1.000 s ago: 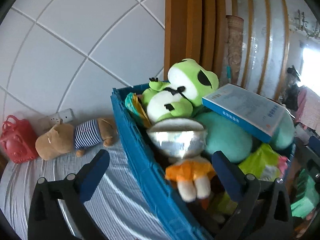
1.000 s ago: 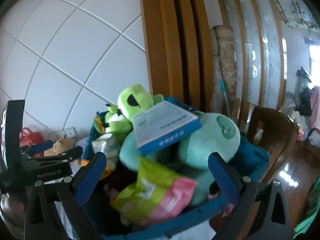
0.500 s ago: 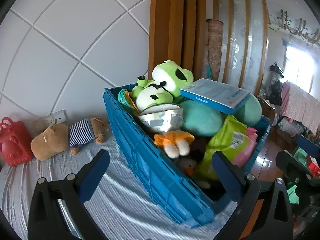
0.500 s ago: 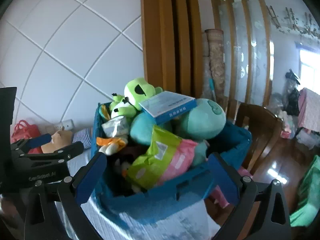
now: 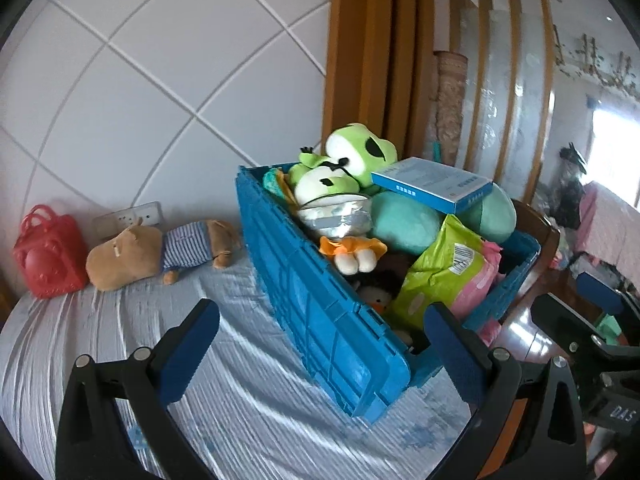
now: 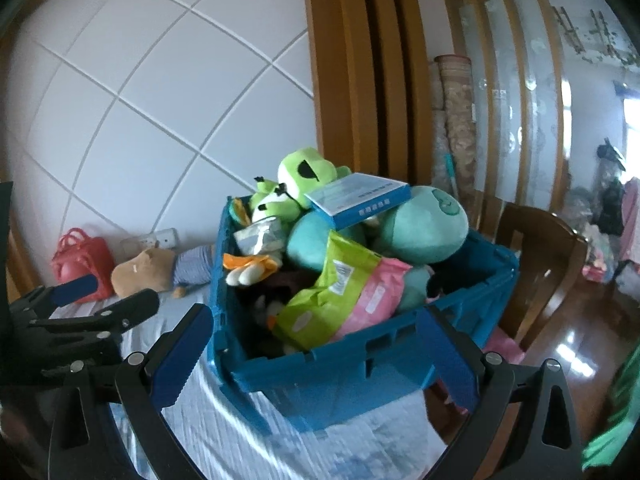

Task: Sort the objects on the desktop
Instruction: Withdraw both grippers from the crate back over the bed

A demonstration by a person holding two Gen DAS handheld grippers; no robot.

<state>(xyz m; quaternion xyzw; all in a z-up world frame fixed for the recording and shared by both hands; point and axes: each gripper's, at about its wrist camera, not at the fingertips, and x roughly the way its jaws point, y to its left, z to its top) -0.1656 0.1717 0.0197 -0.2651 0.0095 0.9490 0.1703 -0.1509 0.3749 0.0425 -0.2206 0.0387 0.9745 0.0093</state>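
Observation:
A blue crate (image 5: 320,312) (image 6: 360,352) stands on the striped tablecloth, piled with toys. On top lie a green frog plush (image 5: 352,160) (image 6: 300,178), a blue-white box (image 5: 432,184) (image 6: 356,198), a teal plush (image 5: 404,224) (image 6: 424,226), a silver pouch (image 5: 336,218) and a green-pink pack (image 5: 448,276) (image 6: 340,300). My left gripper (image 5: 320,344) is open and empty, back from the crate's long side. My right gripper (image 6: 316,348) is open and empty before the crate's near end.
A brown plush in a striped shirt (image 5: 160,246) (image 6: 156,266) and a red basket (image 5: 48,250) (image 6: 84,256) lie by the tiled wall (image 5: 140,80). A wooden chair (image 6: 540,264) stands right of the table, over a glossy floor (image 6: 580,352).
Both grippers have pulled back from the crate, so it looks smaller and its whole outline shows. Both stay open and empty.

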